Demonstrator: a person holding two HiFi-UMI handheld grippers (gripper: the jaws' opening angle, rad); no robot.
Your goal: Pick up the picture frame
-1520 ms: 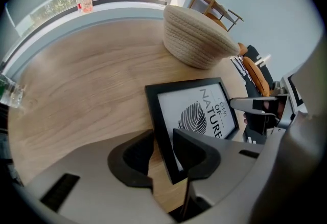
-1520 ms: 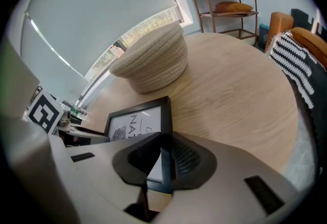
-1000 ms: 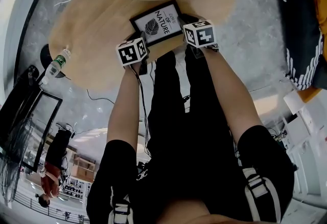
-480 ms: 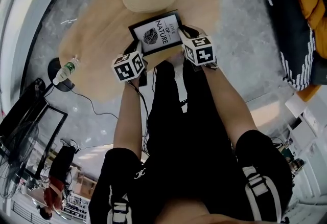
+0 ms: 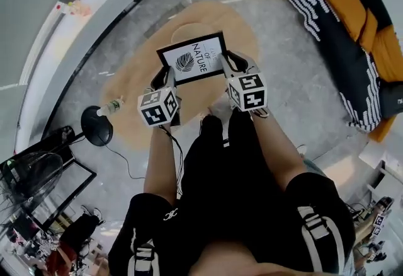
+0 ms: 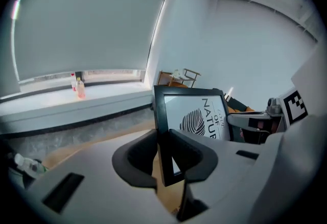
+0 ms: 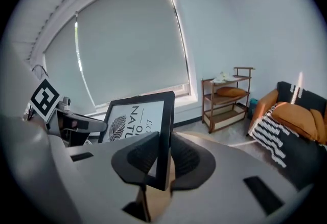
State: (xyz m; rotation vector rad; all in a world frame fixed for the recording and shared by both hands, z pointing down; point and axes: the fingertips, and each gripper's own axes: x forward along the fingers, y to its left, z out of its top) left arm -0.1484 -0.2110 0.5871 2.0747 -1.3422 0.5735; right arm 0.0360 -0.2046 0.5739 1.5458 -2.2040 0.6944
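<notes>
1. Head view: the picture frame (image 5: 193, 58) has a thin black rim around a white sheet. The sheet carries a dark leaf and the words "OF NATURE". The frame hangs face-up in the air over the near half of the tan table (image 5: 138, 89), well clear of its top.
2. Head view: the left gripper (image 5: 165, 76) is clamped on the frame's left edge and the right gripper (image 5: 228, 62) on its right edge. Both are on the person's side of the table.
3. Head view: a round woven mat (image 5: 182, 32) lies on the table beyond the frame. A bottle (image 5: 108, 107) sits at the table's left edge, and a black round base (image 5: 96, 134) stands on the floor just off that edge. A sofa (image 5: 352, 23) with orange cushions is well to the table's right. Bare grey floor rings the table.
4. Left gripper view: both pads are clenched on the frame's black rim (image 6: 159, 115) near a lower corner, and the frame stands upright. The table shows low behind it. Past the table runs a window ledge (image 6: 102, 100), with open air all around the frame.
5. Right gripper view: the jaws pinch the opposite rim (image 7: 166, 126) of the frame. A wooden shelf unit (image 7: 227, 97) stands beyond the table, to the right.
</notes>
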